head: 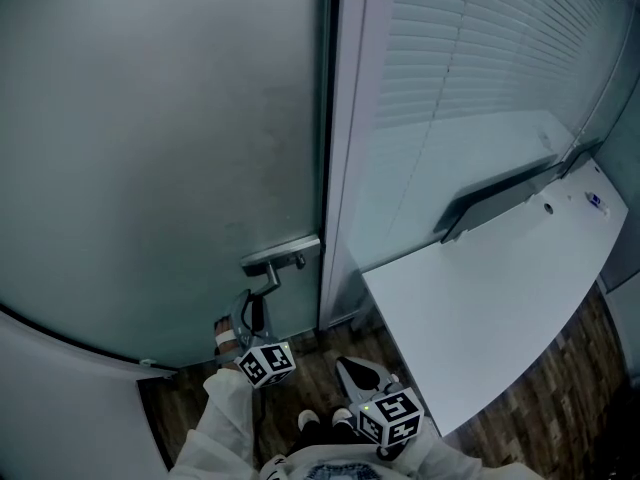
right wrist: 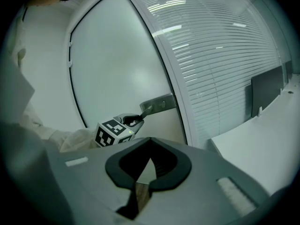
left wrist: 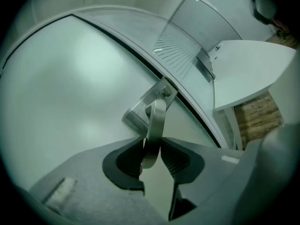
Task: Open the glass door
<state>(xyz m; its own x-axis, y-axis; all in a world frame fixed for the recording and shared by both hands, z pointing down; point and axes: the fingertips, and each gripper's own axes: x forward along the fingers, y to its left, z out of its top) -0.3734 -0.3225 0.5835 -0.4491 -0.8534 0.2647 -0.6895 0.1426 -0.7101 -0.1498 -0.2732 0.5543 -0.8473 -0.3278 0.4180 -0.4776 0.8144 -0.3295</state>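
Observation:
The frosted glass door (head: 150, 148) fills the left of the head view, and its edge meets the white frame (head: 345, 168). A metal lock plate (head: 282, 254) carries a lever handle (head: 263, 286) that slants downward. My left gripper (head: 250, 313) is shut on that lever. In the left gripper view the lever (left wrist: 156, 121) runs between the two dark pads of my left gripper (left wrist: 152, 146), which press on its end. My right gripper (head: 355, 373) hangs back low by my body, shut and holding nothing. From the right gripper view my right gripper (right wrist: 150, 149) faces the door and the left gripper (right wrist: 133, 121).
Right of the door stands a glass partition with white blinds (head: 480, 48). A white desk (head: 500, 308) with a dark monitor (head: 500, 198) juts toward me on the right. The floor (head: 310, 363) is dark wood. A white wall (head: 60, 408) curves in at lower left.

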